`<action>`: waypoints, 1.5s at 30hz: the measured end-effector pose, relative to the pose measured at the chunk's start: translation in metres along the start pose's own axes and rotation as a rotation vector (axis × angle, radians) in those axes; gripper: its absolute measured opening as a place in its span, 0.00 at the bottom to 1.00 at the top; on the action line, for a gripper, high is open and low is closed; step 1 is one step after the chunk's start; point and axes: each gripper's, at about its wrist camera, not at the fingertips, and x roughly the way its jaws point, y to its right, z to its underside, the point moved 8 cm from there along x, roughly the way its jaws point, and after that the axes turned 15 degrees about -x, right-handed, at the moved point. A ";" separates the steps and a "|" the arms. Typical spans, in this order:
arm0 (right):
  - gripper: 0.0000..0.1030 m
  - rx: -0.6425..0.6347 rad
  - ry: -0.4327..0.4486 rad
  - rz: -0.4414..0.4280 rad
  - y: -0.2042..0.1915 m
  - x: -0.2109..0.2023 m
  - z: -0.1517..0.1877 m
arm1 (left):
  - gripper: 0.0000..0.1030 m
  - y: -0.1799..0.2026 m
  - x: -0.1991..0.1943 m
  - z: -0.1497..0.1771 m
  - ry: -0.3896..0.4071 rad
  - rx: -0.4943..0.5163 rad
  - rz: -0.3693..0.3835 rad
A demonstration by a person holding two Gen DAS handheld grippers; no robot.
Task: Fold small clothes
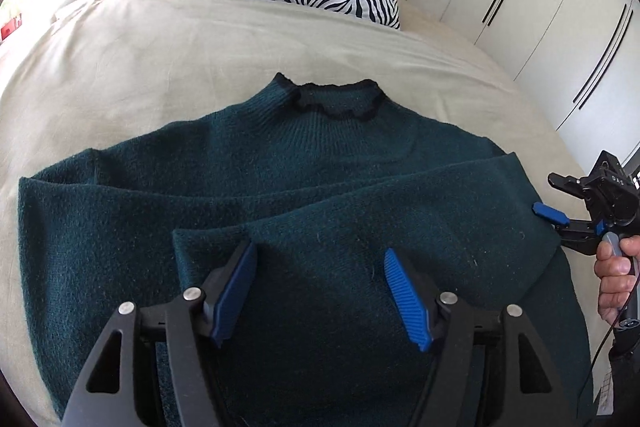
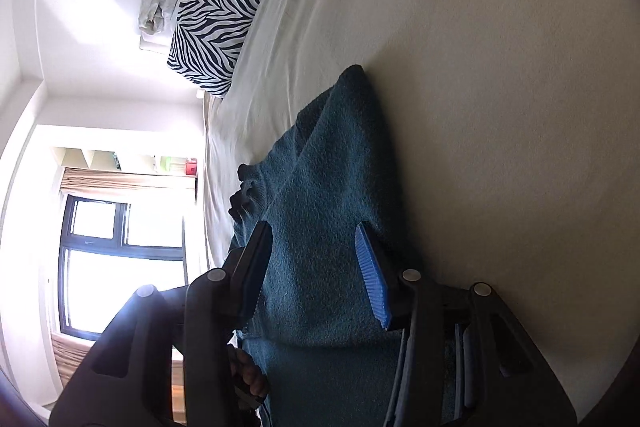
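Bright daylight from the window [image 2: 120, 259] at lower left blows out; fisheye edges curve and darken, focus stays sharp.

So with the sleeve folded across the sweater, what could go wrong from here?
1. The left gripper stands open right over the folded sleeve; pulling back low could snag the fuzzy knit and undo the fold.
2. The right gripper straddles the dark green sweater at its edge; closing there could bunch it.

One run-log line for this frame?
dark green knit sweater: sleeve folded across | left hand-held gripper: open above | beige bedsheet: underneath
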 end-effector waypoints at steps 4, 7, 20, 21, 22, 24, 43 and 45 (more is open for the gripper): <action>0.41 -0.014 -0.006 0.029 0.004 0.002 -0.018 | 0.67 -0.002 -0.001 0.001 0.033 -0.039 0.035; 0.41 0.000 -0.003 0.013 0.005 0.014 -0.037 | 0.67 -0.002 -0.002 0.001 0.042 -0.046 0.050; 0.41 0.027 -0.003 -0.057 0.013 0.028 -0.054 | 0.67 -0.008 -0.005 -0.001 0.055 -0.090 0.134; 0.41 0.019 -0.011 -0.061 0.012 0.023 -0.046 | 0.67 -0.008 -0.005 -0.001 0.055 -0.091 0.136; 0.41 0.010 -0.015 -0.067 0.010 0.019 -0.038 | 0.67 -0.008 -0.006 -0.001 0.055 -0.092 0.137; 0.41 -0.001 -0.029 -0.078 0.008 0.009 -0.021 | 0.67 -0.008 -0.006 -0.001 0.055 -0.091 0.136; 0.45 -0.025 0.062 -0.047 0.022 -0.136 0.141 | 0.76 -0.074 -0.123 0.056 0.109 -0.258 0.140; 0.45 -0.018 0.063 -0.051 0.024 -0.146 0.163 | 0.76 -0.092 -0.136 0.068 0.097 -0.317 0.158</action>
